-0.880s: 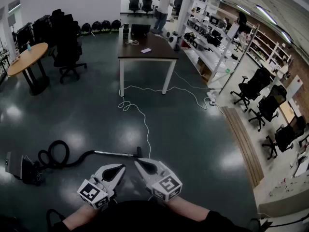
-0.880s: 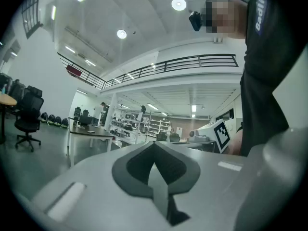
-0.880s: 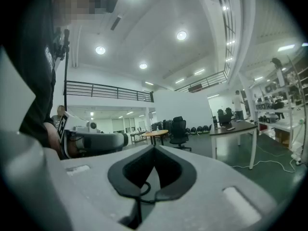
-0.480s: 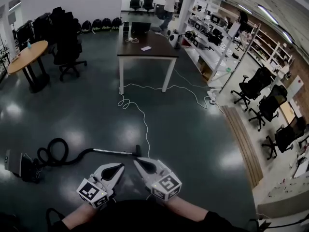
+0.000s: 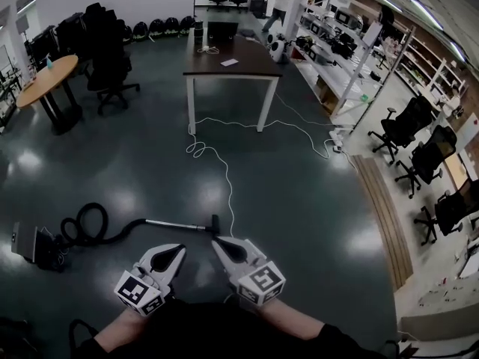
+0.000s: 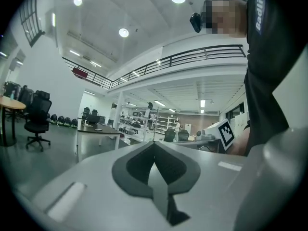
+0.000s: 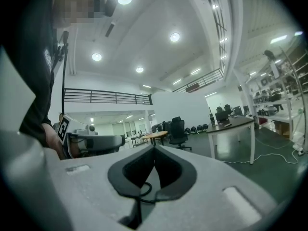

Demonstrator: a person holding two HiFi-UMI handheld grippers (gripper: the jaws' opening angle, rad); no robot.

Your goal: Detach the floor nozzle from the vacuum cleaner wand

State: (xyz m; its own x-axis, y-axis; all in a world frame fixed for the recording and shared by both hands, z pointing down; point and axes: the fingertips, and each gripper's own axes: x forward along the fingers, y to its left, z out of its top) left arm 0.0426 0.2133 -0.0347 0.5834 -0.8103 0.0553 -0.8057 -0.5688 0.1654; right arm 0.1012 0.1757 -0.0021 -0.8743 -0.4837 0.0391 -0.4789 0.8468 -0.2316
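Observation:
The vacuum cleaner lies on the dark floor at the left of the head view. Its black hose coils into a thin metal wand. The wand ends at the small black floor nozzle, still joined to it. My left gripper and right gripper are held side by side just below the nozzle, apart from it. Both are shut and empty. The left gripper and the right gripper each show closed jaws in their own gripper view.
A white cable snakes across the floor from the dark table toward the nozzle. A round wooden table and black office chairs stand at the left. Shelving and more chairs line the right.
The head view has shifted a little, so the nozzle sits slightly higher and closer to my gripper tips. A person at the far back has walked off to the right. Both grippers stay shut.

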